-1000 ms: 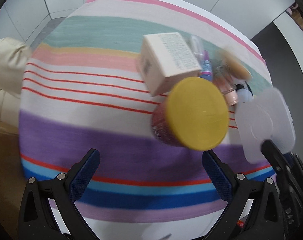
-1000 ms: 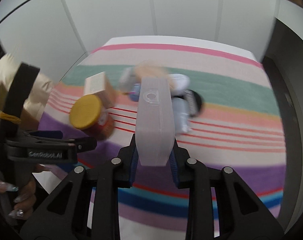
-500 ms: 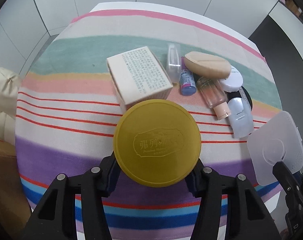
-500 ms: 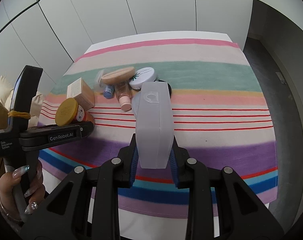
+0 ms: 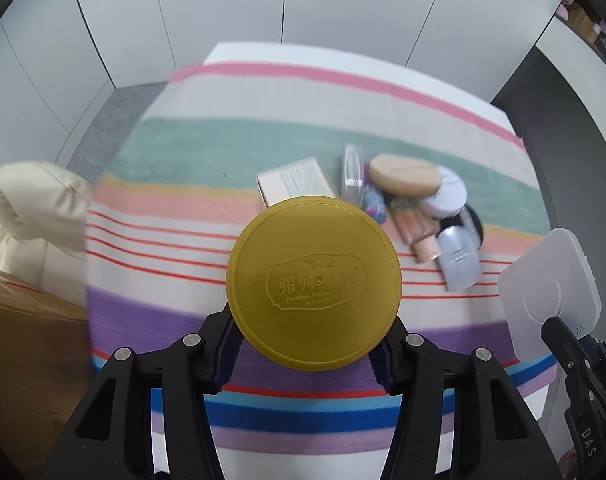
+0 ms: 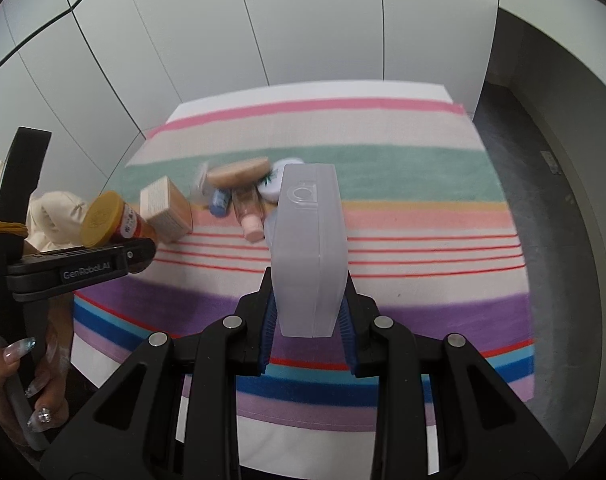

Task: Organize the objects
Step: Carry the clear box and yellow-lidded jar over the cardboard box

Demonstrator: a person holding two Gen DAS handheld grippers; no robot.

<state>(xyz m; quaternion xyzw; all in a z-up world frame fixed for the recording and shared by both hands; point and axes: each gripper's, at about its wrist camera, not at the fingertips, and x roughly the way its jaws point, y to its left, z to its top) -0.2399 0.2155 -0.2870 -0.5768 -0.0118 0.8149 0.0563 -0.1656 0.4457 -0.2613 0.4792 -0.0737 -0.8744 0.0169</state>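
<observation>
A jar with a yellow lid [image 5: 314, 288] is off the striped cloth [image 5: 175, 248], and my left gripper [image 5: 305, 348] is shut on its sides. From the right wrist view the jar [image 6: 103, 220] shows a red label as it hangs tilted at the left. My right gripper [image 6: 309, 332] is shut on a translucent plastic box [image 6: 309, 248], held above the cloth; that box [image 5: 549, 292] also shows at the right edge. On the cloth lie a beige carton [image 5: 295, 184], a tan sponge puff [image 5: 405, 174], a white compact [image 5: 447, 198], a pink bottle [image 5: 419, 236] and a pale tube [image 5: 457, 260].
A cream padded cushion [image 5: 23, 200] and a brown cardboard box [image 5: 23, 340] stand left of the table. A person's hand [image 6: 35, 380] grips the left gripper's handle. White wall panels rise behind the table, and dark floor [image 6: 543, 200] runs along its right side.
My left gripper closed on the yellow-lidded jar and lifted it off the cloth. My right gripper rose a little, still gripping the plastic box.
</observation>
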